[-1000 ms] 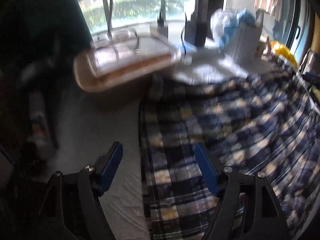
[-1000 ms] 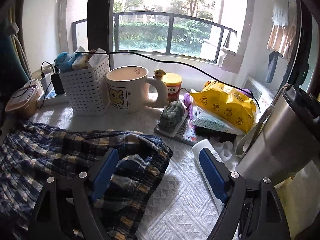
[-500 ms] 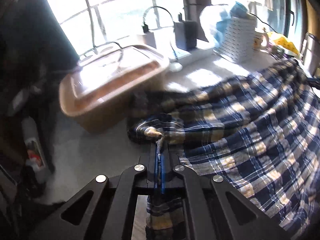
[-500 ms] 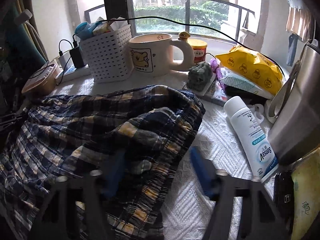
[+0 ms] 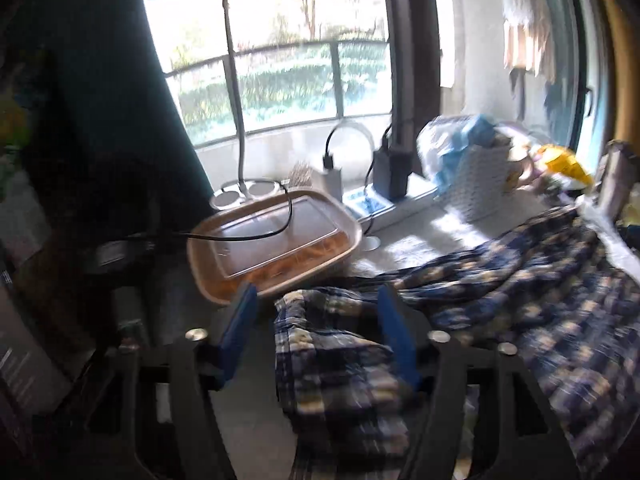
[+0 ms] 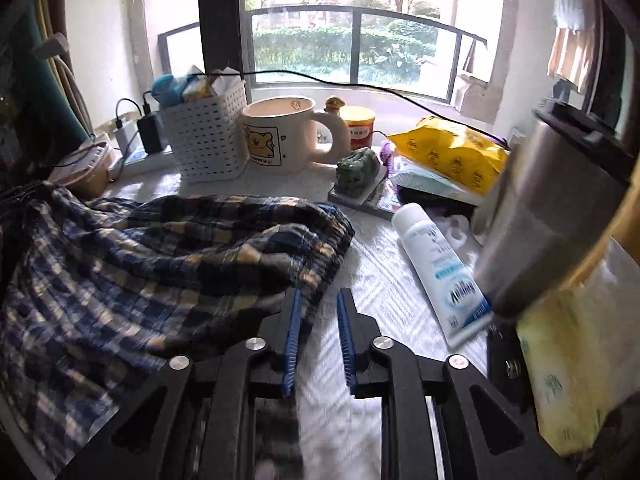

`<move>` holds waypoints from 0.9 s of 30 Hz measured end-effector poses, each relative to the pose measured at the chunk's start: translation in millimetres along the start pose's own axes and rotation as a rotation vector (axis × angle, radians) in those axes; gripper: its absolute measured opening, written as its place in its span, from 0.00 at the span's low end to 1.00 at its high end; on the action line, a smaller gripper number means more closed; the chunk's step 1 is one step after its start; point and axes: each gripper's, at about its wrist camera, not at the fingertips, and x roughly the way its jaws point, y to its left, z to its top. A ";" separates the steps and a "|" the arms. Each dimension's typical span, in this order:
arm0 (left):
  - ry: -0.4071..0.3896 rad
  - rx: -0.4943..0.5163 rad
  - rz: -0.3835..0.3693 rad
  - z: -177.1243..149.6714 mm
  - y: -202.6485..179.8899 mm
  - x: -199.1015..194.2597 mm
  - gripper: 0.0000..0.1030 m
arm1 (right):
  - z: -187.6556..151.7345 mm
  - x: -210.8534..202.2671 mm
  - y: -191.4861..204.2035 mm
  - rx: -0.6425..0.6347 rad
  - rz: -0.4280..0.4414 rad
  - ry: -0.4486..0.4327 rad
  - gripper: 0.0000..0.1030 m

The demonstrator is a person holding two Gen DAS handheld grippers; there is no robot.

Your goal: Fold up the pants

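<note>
The blue and cream plaid pants (image 6: 160, 264) lie rumpled on the white textured cloth, spread from left to centre. In the left wrist view the pants (image 5: 520, 304) fill the lower right, and one folded end lies between my left fingers. My left gripper (image 5: 316, 312) is open, its blue pads either side of that end, not pinching it. My right gripper (image 6: 318, 312) is partly open with a narrow gap over bare white cloth. Its left finger touches the pants' right edge. It holds nothing.
A brown lidded food box (image 5: 272, 240) with a black cable sits just beyond the left gripper. A white basket (image 6: 204, 136), a bear mug (image 6: 280, 136), a lotion tube (image 6: 436, 264), a steel flask (image 6: 548, 216) and a yellow bag (image 6: 448, 152) crowd the back and right.
My left gripper was shut on the pants' end half a second ago and has opened, letting it drop. My right gripper has narrowed and moved off the pants to their right edge.
</note>
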 end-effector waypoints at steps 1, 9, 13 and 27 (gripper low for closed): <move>-0.001 -0.001 0.008 -5.5 0.8 -14.9 0.62 | -6.7 -9.7 0.9 0.000 0.005 -0.010 0.60; 0.036 -0.134 -0.045 -79.2 2.3 -87.0 0.67 | -74.1 -75.2 7.5 0.029 0.003 -0.068 0.79; 0.083 -0.167 -0.077 -125.8 -11.3 -107.7 0.71 | -106.2 -90.0 11.8 0.042 0.014 -0.068 0.79; 0.137 -0.224 -0.150 -195.7 -28.1 -137.7 0.82 | -133.7 -87.3 48.0 -0.110 -0.087 -0.061 0.63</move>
